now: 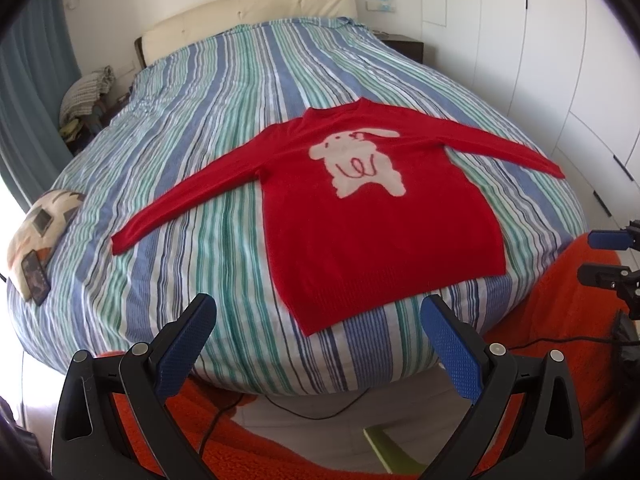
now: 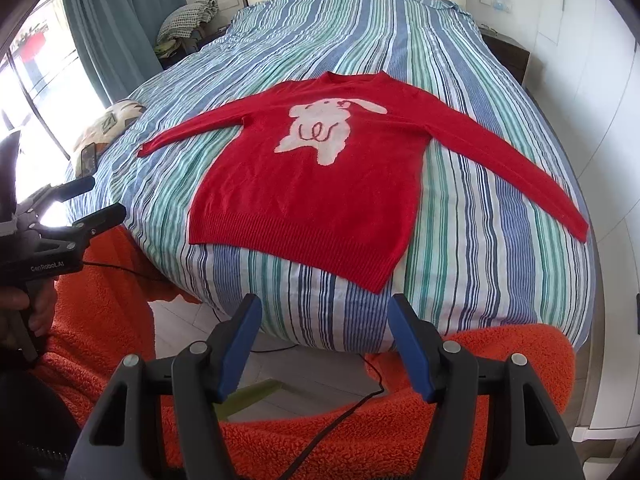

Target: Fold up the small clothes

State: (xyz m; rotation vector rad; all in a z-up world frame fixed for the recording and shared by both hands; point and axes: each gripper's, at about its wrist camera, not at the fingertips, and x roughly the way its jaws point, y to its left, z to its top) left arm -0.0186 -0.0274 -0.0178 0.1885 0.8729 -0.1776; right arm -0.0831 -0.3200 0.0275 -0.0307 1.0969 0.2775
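A small red sweater (image 1: 360,224) (image 2: 316,200) with a white animal figure on its chest lies flat, front up, on the striped bed, both long sleeves spread out to the sides. Its ribbed hem points toward me near the bed's foot. My left gripper (image 1: 318,312) hovers open just short of the hem's left corner, nothing between its blue pads. My right gripper (image 2: 324,312) is also open and empty, just short of the hem's right corner (image 2: 376,286). Each gripper shows at the edge of the other's view, the right gripper (image 1: 600,256) and the left gripper (image 2: 100,196).
The bed (image 1: 224,128) with its blue, green and white striped cover fills the view. A patterned cushion (image 1: 40,224) with a phone (image 1: 35,278) on it lies at the bed's left edge. Orange fleece (image 2: 360,428) covers the person's legs; a black cable (image 2: 340,416) runs across the floor.
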